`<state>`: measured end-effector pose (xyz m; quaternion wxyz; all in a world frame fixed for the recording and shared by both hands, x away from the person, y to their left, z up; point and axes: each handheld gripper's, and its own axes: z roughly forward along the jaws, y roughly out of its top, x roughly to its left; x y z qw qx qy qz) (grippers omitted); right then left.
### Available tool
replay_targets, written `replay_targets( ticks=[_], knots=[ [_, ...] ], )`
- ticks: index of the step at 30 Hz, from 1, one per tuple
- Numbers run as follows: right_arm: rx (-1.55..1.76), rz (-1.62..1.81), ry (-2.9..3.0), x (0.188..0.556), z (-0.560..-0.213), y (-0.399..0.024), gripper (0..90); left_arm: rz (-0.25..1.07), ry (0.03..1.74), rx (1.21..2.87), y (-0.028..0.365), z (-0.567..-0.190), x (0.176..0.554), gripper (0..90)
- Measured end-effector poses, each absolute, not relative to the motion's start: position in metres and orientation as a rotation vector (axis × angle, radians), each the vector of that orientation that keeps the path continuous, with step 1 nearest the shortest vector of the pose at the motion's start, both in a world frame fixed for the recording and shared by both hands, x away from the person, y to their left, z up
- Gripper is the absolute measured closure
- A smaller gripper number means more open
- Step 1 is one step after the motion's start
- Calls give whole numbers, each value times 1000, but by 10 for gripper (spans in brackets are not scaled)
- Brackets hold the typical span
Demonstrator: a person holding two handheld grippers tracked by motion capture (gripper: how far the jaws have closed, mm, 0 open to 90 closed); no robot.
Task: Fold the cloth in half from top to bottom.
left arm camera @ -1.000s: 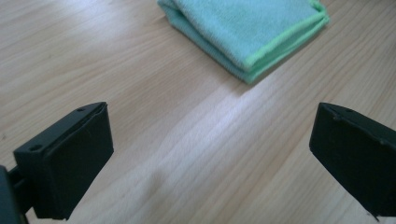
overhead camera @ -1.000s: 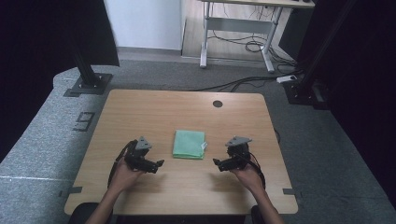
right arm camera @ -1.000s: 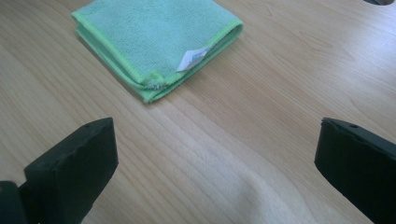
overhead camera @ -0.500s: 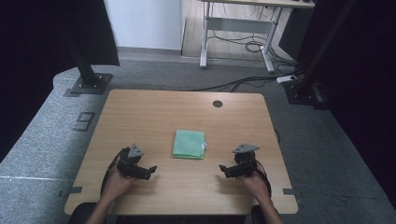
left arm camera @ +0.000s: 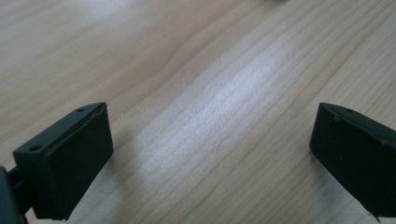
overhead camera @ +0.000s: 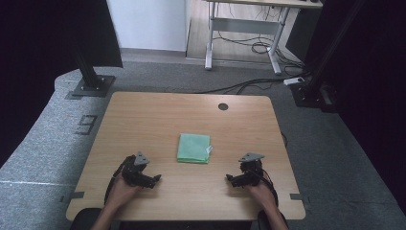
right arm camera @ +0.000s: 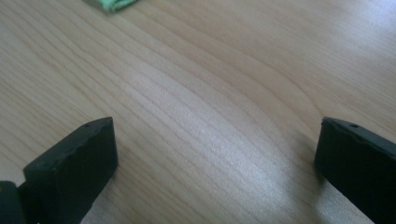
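Green cloth (overhead camera: 194, 148) lies folded flat mid-table, ahead of & between both sets of fingers, touching neither. Left gripper (overhead camera: 154, 180) & right gripper (overhead camera: 230, 180) rest low on the table (overhead camera: 143, 120), jaws wide apart w/ nothing in them, prob. parked either side for a two-handed reach.

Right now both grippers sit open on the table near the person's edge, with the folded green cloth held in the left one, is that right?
Not quite: the left gripper holds nothing. The left gripper view shows bare wood between its open jaws. In the high view the folded green cloth lies on the table between and beyond both grippers, untouched. The right gripper is open too, as you said.
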<state>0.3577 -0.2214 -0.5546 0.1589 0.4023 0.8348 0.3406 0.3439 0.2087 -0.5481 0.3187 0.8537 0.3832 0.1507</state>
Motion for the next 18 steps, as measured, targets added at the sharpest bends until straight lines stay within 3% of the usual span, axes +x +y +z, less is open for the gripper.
replay_targets(
  ticks=[18],
  knots=[
    [1155, 998, 2355, 357, -557, -223, 0, 376, 1023, 2237, 209, -549, 345, 0]
  ],
)
